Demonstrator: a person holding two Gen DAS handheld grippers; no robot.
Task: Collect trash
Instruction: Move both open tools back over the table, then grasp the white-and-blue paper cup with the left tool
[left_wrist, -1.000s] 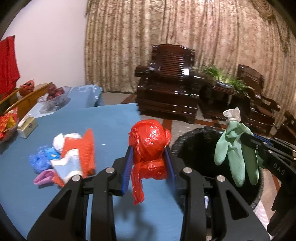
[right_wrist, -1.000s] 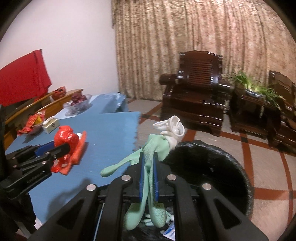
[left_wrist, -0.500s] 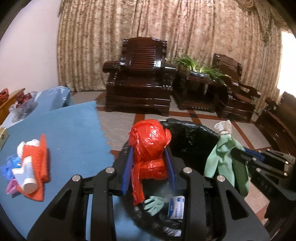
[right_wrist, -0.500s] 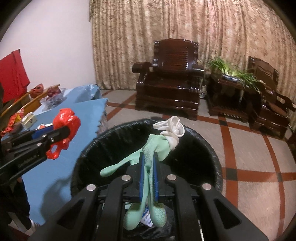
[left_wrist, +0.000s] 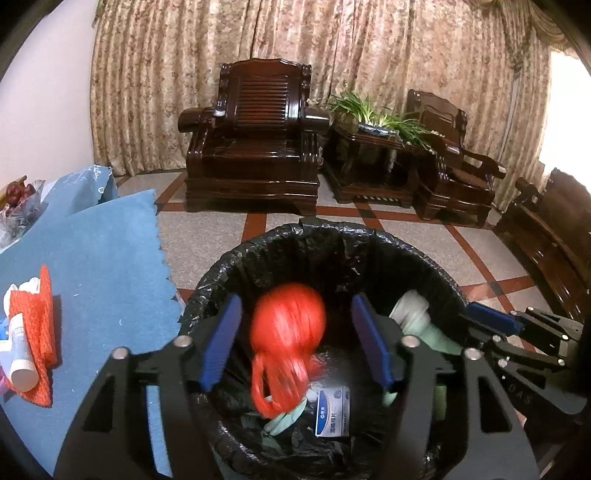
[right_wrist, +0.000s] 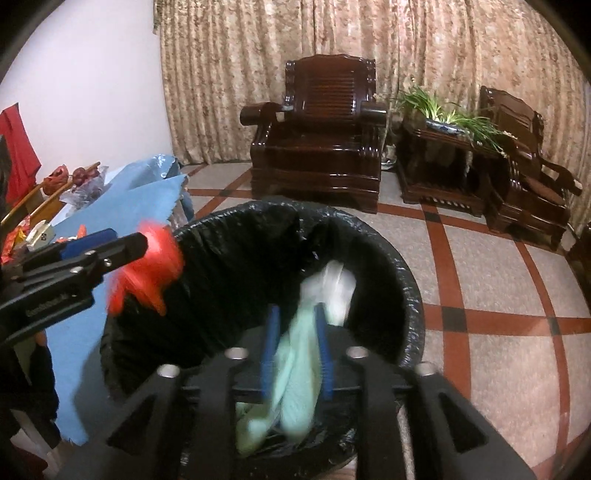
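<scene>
Both grippers over bin (left_wrist: 369, 251); left gripper (left_wrist: 295, 343) jaws opening, red bag (left_wrist: 288, 325) falling clear; right gripper (right_wrist: 293, 354) jaws opening, glove (right_wrist: 299, 369) slipping between them; trash pile (left_wrist: 29, 339) left on table.

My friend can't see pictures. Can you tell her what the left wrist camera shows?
A red plastic bag, blurred, is between the opening jaws of the left gripper, above a black-lined trash bin. A small box lies inside the bin, and a blue table stands to the left.
</scene>
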